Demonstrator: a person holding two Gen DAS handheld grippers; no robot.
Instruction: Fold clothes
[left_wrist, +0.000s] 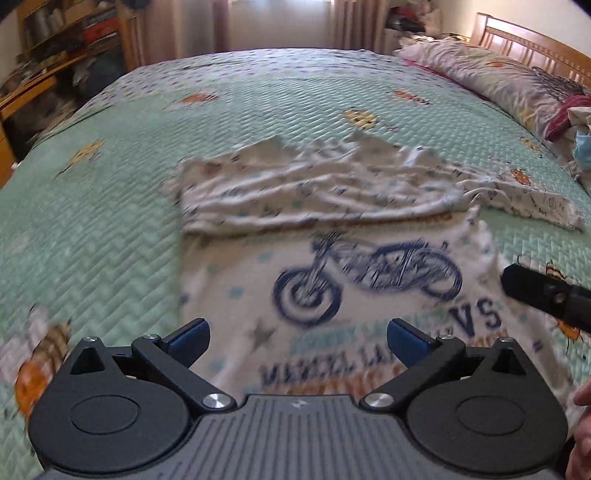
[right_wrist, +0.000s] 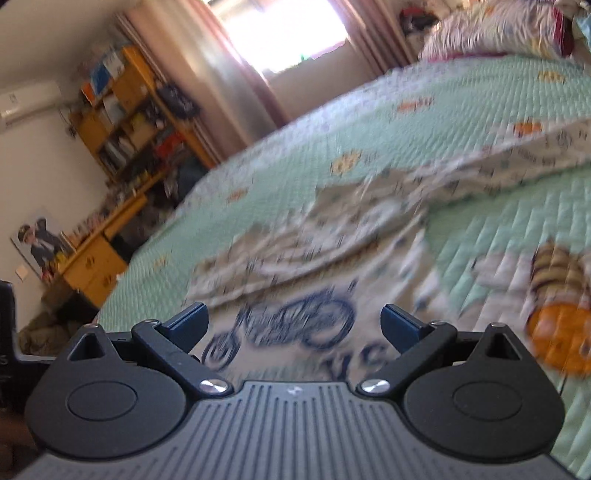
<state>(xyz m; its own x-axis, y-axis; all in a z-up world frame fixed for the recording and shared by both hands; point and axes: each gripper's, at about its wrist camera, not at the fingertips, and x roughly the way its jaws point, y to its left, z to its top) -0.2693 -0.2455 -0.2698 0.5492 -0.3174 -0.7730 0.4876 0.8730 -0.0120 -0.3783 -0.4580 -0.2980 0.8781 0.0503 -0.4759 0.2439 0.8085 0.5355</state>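
Both grippers — left gripper (left_wrist: 297, 338), right gripper (right_wrist: 293, 325) — gape empty (above shirt (left_wrist: 369, 280)).

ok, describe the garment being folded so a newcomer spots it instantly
On the green quilted bedspread, ahead of the open left gripper, lies a white T-shirt with its far part folded over. A blue motorcycle print sets it apart from the floral pillow by the headboard.

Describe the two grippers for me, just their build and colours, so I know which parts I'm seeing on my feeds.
Both look alike. The left gripper and right gripper each have black linkage arms, round black side housings, silver pivot screws and a grey ribbed centre plate bearing a small pale mark. The finger pads are blue. No cables or sleeves show.
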